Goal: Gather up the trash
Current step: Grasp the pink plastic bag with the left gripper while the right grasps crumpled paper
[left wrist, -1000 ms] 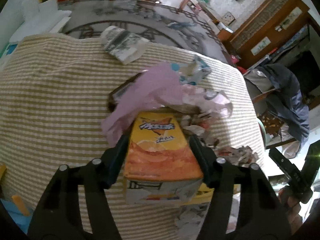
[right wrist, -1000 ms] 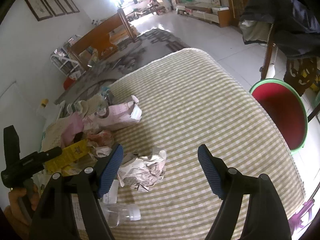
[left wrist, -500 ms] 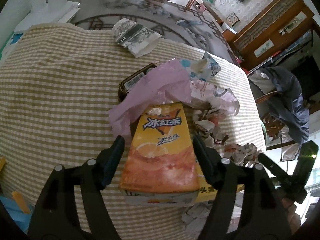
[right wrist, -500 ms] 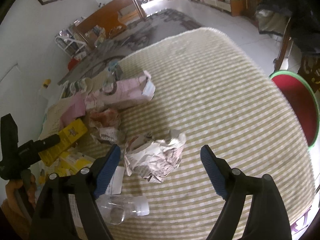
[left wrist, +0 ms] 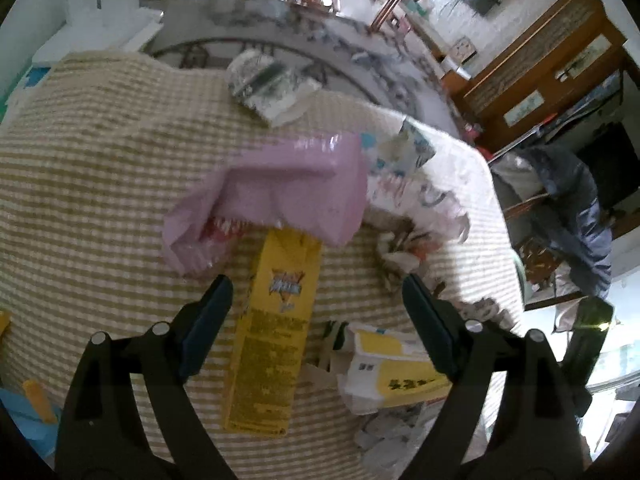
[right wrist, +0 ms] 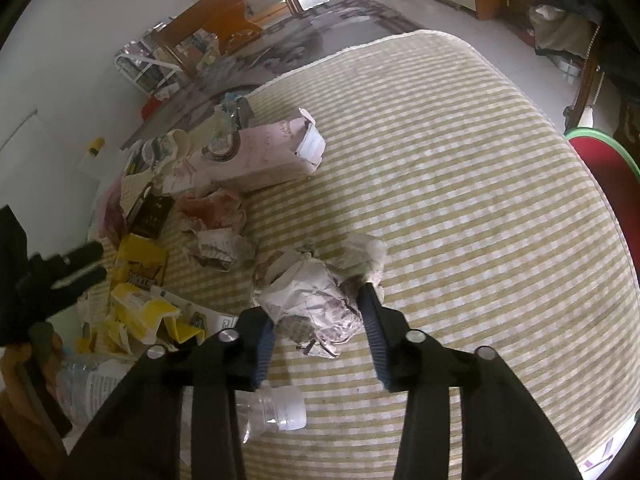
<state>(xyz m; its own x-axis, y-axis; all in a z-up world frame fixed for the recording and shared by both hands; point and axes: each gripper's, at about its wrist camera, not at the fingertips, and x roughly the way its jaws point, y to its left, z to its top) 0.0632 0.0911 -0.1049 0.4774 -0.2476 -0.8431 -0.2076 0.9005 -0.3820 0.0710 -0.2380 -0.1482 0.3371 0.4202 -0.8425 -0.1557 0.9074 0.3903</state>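
Note:
A yellow drink carton (left wrist: pixel 276 340) lies flat on the checked tablecloth (left wrist: pixel 100 200), its far end under a pink plastic bag (left wrist: pixel 288 184). My left gripper (left wrist: pixel 316 284) stands over it, jaws opening wide, and neither pad touches the carton. In the right wrist view a crumpled ball of newspaper (right wrist: pixel 312 292) sits between the fingers of my right gripper (right wrist: pixel 316 308). Its jaws are closing and both pads press into the paper. The left gripper (right wrist: pixel 60 276) shows at that view's left edge, above the yellow carton (right wrist: pixel 140 264).
Trash is piled on the table's left: a pink carton (right wrist: pixel 260 156), more crumpled paper (right wrist: pixel 216 240), a crushed yellow box (left wrist: pixel 392 368) and a clear plastic bottle (right wrist: pixel 276 404) under my right gripper. A red, green-rimmed seat (right wrist: pixel 600 168) stands past the table's right edge.
The left gripper opened and the yellow carton it held dropped flat onto the cloth. The right gripper came down over the newspaper ball and closed on it.

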